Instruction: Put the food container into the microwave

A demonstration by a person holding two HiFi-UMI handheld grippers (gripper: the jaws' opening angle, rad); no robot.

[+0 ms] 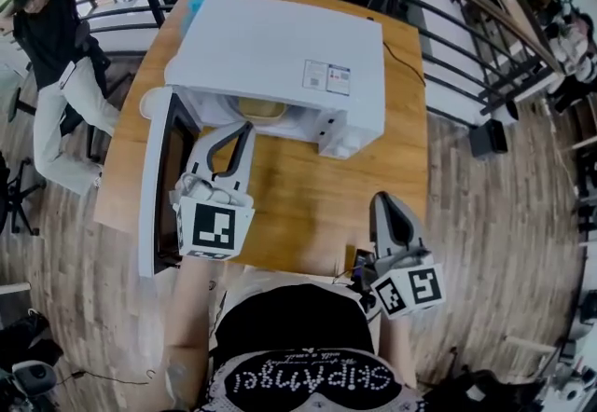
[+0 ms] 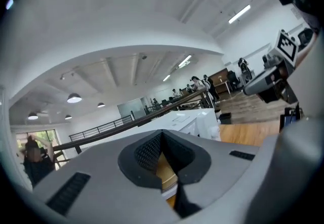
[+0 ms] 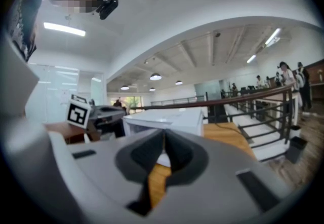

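Toward the upper middle of the head view, a white microwave is seen on the wooden counter, with its door swung wide open at the left of the frame. A tan food container is seen inside the open cavity, only its near part showing under the roof of the oven. The left claw is held just below that opening, pointing up the frame at the container, with its jaws pressed together and nothing between them; the same clenched, empty state is shown in the left gripper view, where the microwave appears beyond the tips. The right claw is held at the lower right of the frame, well apart from the oven, also clenched on nothing, as is confirmed in the right gripper view. The container is judged to be in place, so that only the closing of the door is left. That move turns on one relation: the door's long edge runs from top to bottom of the frame, just to the left of the left claw, while the container lies straight ahead of that claw's tips. The left hand is much the nearer to the door, and a sweep from the left of the frame toward the oven's front would be called for. The claw would first have to be kept clear of the opening.
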